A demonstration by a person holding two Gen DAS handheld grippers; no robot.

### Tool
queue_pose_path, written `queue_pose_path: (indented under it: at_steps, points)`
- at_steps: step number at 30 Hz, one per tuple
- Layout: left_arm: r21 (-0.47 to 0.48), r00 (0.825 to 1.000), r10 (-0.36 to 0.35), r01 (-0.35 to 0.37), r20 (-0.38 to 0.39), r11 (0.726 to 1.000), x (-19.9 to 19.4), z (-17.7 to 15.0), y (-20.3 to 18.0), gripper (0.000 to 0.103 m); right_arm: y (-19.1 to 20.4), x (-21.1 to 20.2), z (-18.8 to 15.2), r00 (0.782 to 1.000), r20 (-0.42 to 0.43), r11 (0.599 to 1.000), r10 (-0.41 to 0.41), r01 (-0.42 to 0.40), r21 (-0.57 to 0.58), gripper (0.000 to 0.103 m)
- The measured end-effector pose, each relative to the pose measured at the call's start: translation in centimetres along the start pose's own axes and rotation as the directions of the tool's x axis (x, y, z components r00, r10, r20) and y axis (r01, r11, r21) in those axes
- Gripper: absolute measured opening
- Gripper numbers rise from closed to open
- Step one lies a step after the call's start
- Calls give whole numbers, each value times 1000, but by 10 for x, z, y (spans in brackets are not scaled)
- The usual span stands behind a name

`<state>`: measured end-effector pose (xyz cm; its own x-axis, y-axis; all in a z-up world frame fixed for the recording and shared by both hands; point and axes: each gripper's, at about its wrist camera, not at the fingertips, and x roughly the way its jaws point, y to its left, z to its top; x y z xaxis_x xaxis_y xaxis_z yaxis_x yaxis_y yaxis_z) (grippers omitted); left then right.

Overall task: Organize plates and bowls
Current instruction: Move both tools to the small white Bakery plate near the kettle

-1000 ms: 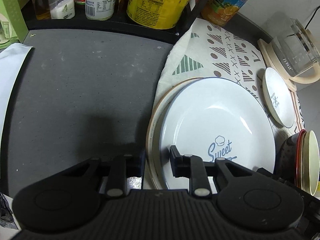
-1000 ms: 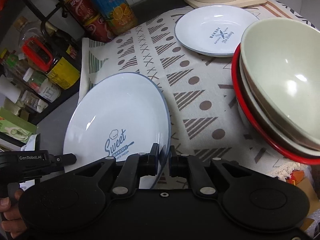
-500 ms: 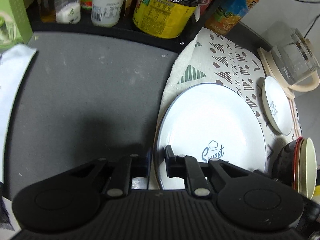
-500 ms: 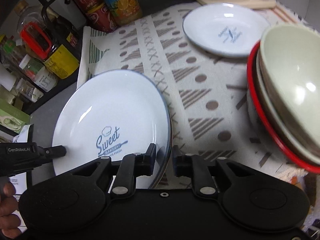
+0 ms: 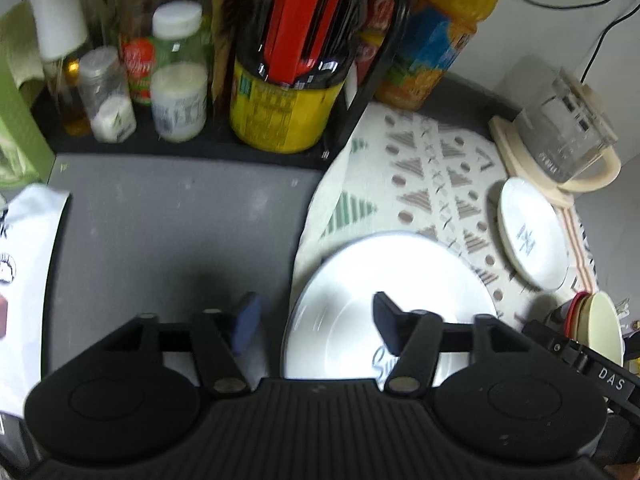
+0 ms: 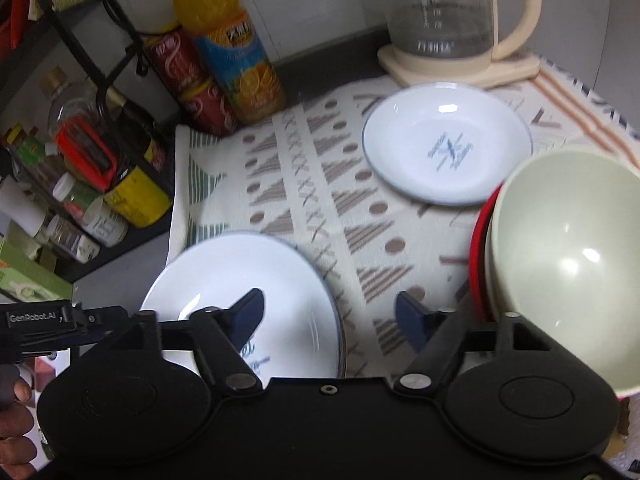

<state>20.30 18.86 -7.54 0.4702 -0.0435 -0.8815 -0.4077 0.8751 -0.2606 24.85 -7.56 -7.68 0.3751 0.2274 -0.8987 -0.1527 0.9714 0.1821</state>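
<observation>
The large white plate (image 6: pixel 240 300), blue-rimmed and printed with blue script, lies flat at the near left edge of the patterned cloth (image 6: pixel 320 184), beside the bare grey countertop (image 5: pixel 172 232). Both grippers hover above it with nothing pressed between their pads. The right gripper (image 6: pixel 330 314) is opening its jaws: its left finger stands over the plate's near inside, its right finger over bare cloth, so the plate's right rim lies between the two without touching either. The left gripper (image 5: pixel 316 322) is opening as well: its right finger hangs over the plate's well, its left finger over the grey countertop, and the plate's left rim sits in the gap, clear of both pads. In the right wrist view the left gripper's body shows at the left edge, held in a person's hand (image 6: pixel 14 420). Farther back on the cloth lies a smaller white plate (image 6: pixel 446 148) with a blue mark in its middle, well apart from the large one. To the right stands a stack of bowls (image 6: pixel 568 264), a pale green one nested on top inside a red-rimmed one. Behind the small plate a glass kettle (image 6: pixel 444 20) sits on its cream base. At the far left a black rack holds jars and bottles, with an orange drink bottle (image 6: pixel 232 56) and red cans (image 6: pixel 192 84) beside it.
</observation>
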Motion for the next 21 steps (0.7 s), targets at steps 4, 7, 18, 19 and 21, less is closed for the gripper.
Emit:
queue_pose_path:
  at_steps: [4, 7, 18, 19, 21]
  points:
    - [24, 1000, -16, 16, 9, 1000, 3, 12, -7, 73, 7, -4, 10, 999, 39, 1000, -7, 7, 0, 86]
    - [50, 999, -43, 42, 15, 998, 5, 19, -14, 75, 11, -7, 17, 997, 72, 1000, -16, 15, 6, 92]
    - [164, 993, -115, 113, 3, 980, 16, 38, -43, 77, 7, -23, 38, 983, 165, 990, -75, 54, 129, 98]
    - [162, 993, -120, 118, 5, 980, 16, 39, -45, 77, 5, -25, 41, 982, 171, 990, -79, 57, 132, 99]
    - [154, 992, -129, 127, 6, 980, 18, 41, -51, 77, 2, -29, 46, 980, 177, 988, -88, 64, 138, 100]
